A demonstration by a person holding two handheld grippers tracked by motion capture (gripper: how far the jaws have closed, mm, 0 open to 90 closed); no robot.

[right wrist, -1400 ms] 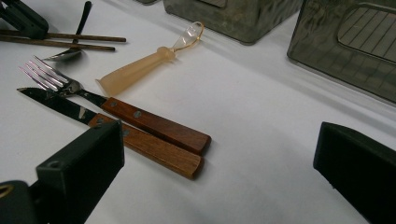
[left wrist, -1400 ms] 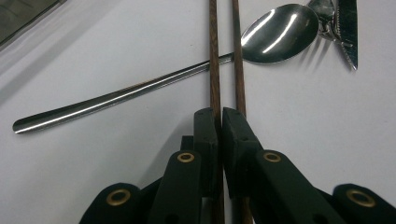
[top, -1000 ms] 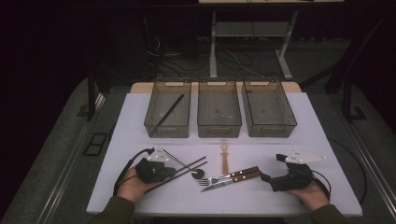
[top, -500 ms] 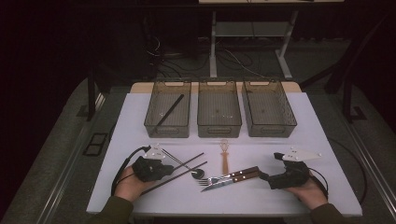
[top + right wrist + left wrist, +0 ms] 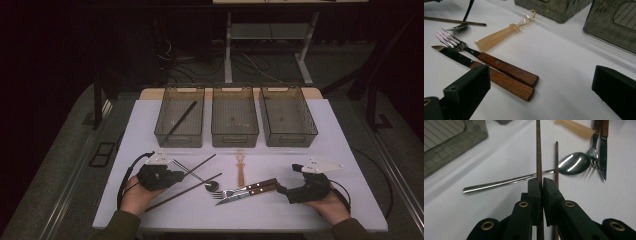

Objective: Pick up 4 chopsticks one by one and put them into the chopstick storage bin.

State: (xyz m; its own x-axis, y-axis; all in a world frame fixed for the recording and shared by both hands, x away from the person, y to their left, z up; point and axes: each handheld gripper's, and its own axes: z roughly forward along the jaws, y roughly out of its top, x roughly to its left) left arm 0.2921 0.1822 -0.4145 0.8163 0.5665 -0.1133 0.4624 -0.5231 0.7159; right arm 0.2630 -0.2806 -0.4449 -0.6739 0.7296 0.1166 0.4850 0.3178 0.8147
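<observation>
**A:** While the left gripper pinches one brown chopstick between jaws pressed nearly together, which step would you say is in hand?

**B:** The pick-up, I judge. Take the spoon as landmark: the held chopstick crosses over the spoon's handle, and a second chopstick lies just beside it, also across that handle. One chopstick already lies in the left bin, well beyond the spoon, so sorting cutlery into bins looks like the job.

**A:** And the next move?

**B:** It probably calls for a lift clear of the spoon, kept level so the stick doesn't swing into its neighbour, then a carry to that same bin.

**A:** What of the right gripper?

**B:** Its jaws stand spread wide, holding nothing. It rests on the far side of the fork and knife from the spoon, near their wooden handles.

**A:** What does each view add?

**B:** The left gripper view proves the pinch and shows the spoon's bowl touching the fork's tines. The high view shows the three bins and both hands, but not the grip. The right gripper view shows the open jaws and a pale translucent utensil beyond the fork.
</observation>
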